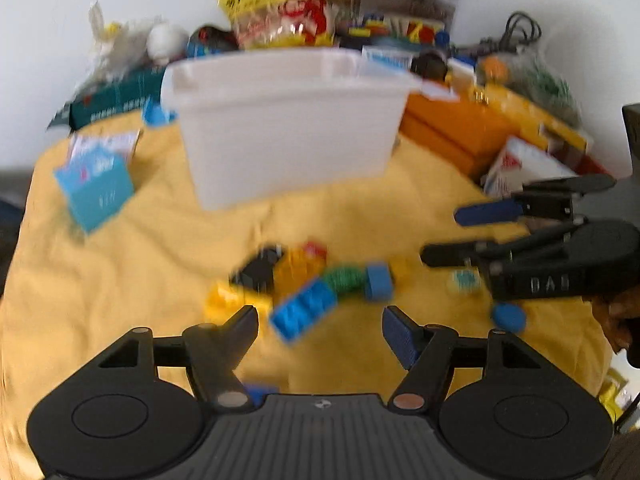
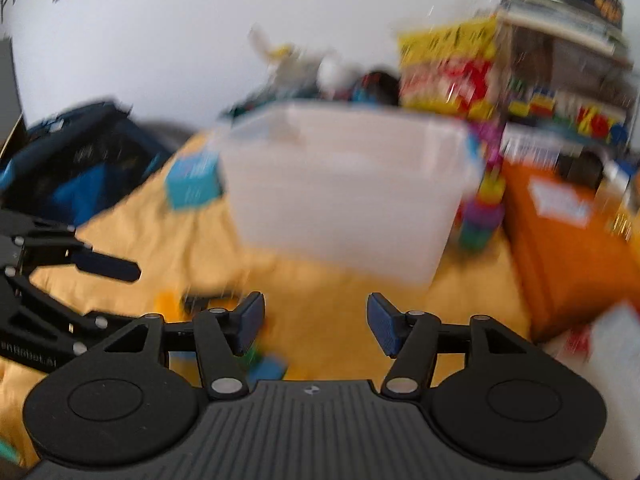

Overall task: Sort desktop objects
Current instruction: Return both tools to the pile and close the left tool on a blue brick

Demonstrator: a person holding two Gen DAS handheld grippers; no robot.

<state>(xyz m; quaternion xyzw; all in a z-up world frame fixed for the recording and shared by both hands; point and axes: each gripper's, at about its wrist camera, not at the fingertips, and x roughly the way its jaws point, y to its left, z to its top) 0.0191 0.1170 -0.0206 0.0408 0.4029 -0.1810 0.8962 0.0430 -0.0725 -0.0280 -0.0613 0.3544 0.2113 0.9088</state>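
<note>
A pile of small toy bricks lies on the yellow cloth (image 1: 120, 280): a blue brick (image 1: 304, 312), a yellow one (image 1: 224, 300), a black piece (image 1: 260, 268), an orange piece (image 1: 300, 264), a green coil (image 1: 344, 280) and a blue cube (image 1: 378, 282). A white plastic bin (image 1: 288, 128) stands behind them; it also shows in the right wrist view (image 2: 348, 188). My left gripper (image 1: 320, 332) is open and empty just before the pile. My right gripper (image 2: 316, 324) is open and empty; it shows at the right in the left wrist view (image 1: 440, 236).
A blue box (image 1: 96, 192) stands at the left. Orange boxes (image 1: 452, 132) and a white carton (image 1: 520, 168) lie at the right. Snack bags (image 1: 280, 8), books and clutter line the back wall. A blue disc (image 1: 508, 318) lies near the right gripper. A dark bag (image 2: 80, 160) sits beyond the cloth's left edge.
</note>
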